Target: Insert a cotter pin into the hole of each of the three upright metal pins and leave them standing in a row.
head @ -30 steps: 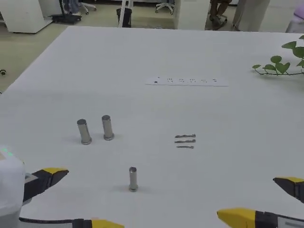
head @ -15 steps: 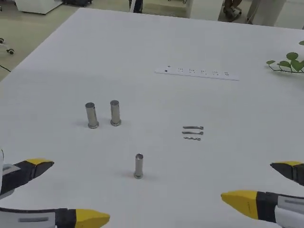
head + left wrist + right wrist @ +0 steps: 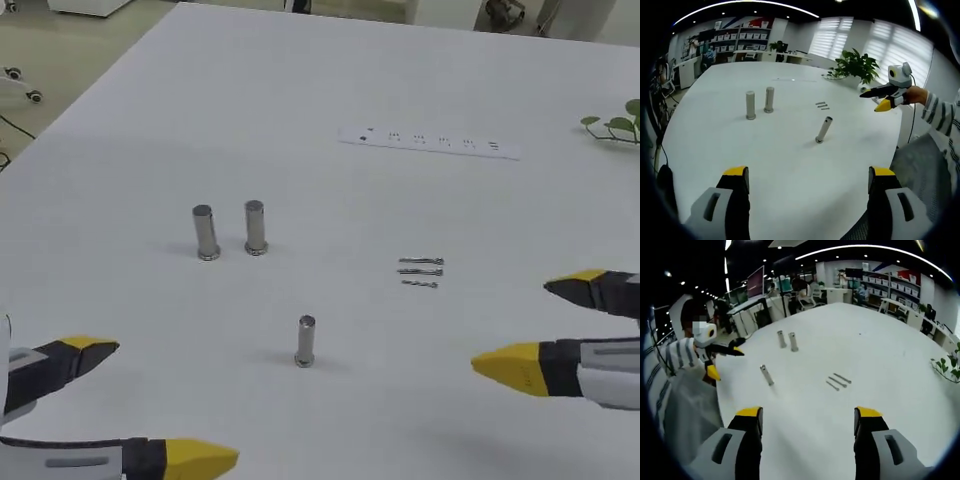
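Observation:
Three metal pins stand upright on the white table: two side by side at the left, a smaller third pin nearer me. Three cotter pins lie in a small stack to the right of them, also the cotter pins in the right gripper view. My left gripper hovers open at the bottom left, empty. My right gripper hovers open at the right edge, just right of and nearer than the cotter pins, empty. The left gripper view shows the three upright pins ahead of its open jaws.
A white power strip lies further back on the table. A green plant trails at the far right edge. Floor and office chairs lie beyond the table's far edge.
The right gripper has moved up and inward, closer to the cotter pins. The head camera has tilted, shifting the whole scene slightly.

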The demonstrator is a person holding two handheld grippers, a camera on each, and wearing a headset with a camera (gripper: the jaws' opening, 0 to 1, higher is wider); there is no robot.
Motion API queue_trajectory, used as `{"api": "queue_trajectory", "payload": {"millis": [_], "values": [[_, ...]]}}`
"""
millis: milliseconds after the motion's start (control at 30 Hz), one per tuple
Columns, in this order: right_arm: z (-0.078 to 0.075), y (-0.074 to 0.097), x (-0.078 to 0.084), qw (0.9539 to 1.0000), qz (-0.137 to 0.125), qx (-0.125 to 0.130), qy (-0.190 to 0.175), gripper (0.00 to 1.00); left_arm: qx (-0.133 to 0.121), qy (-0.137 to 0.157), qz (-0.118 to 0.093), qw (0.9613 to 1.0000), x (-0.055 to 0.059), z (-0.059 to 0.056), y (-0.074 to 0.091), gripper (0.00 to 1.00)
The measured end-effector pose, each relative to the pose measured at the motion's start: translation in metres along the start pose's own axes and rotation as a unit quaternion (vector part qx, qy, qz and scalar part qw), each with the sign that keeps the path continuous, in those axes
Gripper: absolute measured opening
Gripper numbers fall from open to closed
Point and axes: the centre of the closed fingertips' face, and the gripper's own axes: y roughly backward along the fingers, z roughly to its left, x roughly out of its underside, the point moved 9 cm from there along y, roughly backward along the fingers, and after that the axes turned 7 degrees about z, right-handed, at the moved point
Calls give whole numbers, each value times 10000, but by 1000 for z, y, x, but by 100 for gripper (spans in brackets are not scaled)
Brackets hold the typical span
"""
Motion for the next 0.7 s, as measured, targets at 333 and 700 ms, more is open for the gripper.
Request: {"api": "queue_trajectory", "payload": {"millis": [333,700], "values": [[-10,-18,-18,9984,187,-208,484,71,21,20,12,10000,0,-3,-3,100],[-19,-36,-33,9915,668,-575,953,65,9,222,-180,9996,-6,-6,3,99]]}}
